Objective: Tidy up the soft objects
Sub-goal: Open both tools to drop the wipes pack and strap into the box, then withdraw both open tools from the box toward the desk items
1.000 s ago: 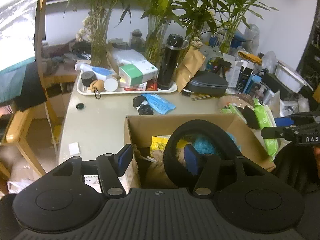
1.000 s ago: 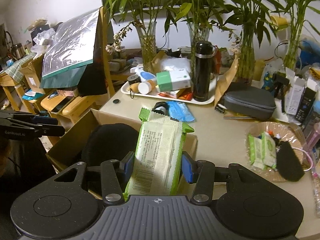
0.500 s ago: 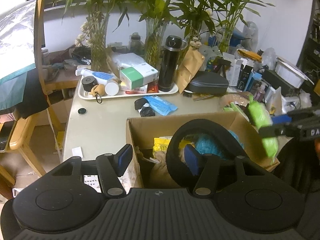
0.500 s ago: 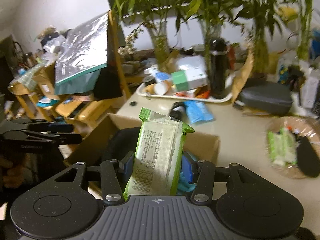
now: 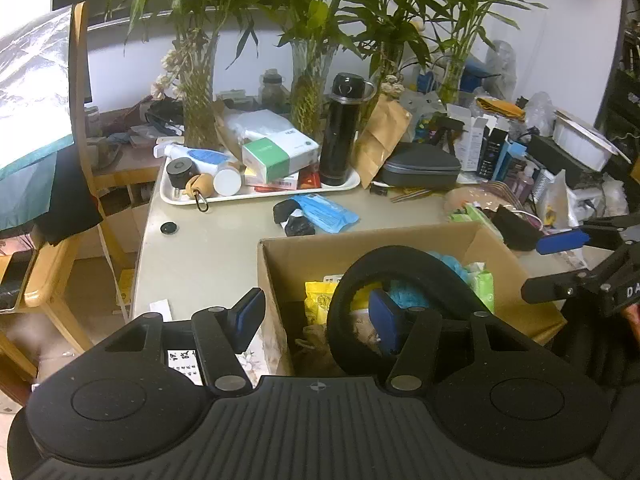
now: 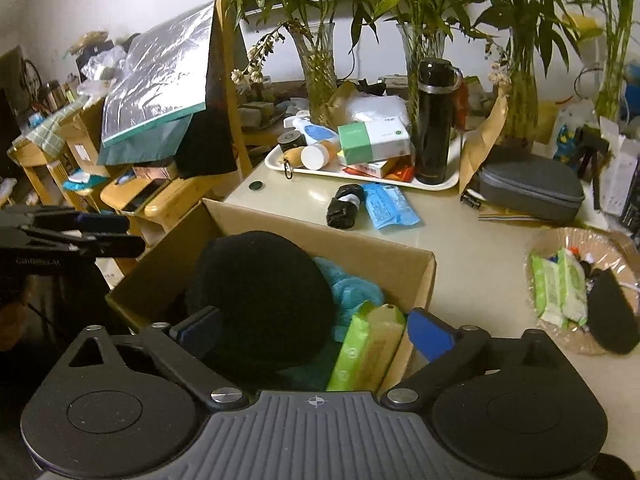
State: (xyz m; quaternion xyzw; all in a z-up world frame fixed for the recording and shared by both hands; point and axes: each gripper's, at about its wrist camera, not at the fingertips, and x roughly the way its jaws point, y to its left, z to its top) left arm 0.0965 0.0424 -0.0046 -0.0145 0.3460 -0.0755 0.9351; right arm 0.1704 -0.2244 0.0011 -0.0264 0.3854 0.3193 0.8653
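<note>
We see a pale table [image 6: 472, 248] w/ a cardboard box [image 6: 360, 248] at its near edge. Behind the box: blue packet [image 6: 388, 206], black roll [image 6: 344, 206], white tray [image 6: 360, 172]. Right of the box: wicker basket [image 6: 552, 240]; behind that, a grey case [image 6: 528, 190].

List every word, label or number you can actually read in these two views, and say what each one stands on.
"DA", cut off at the frame edge: on the right gripper.
Green-and-white box on the tray: print too small.
Green wipes pack in the cardboard box: blurred.
Blue packet: unreadable.
Left gripper's lettering: too blurred.
</note>
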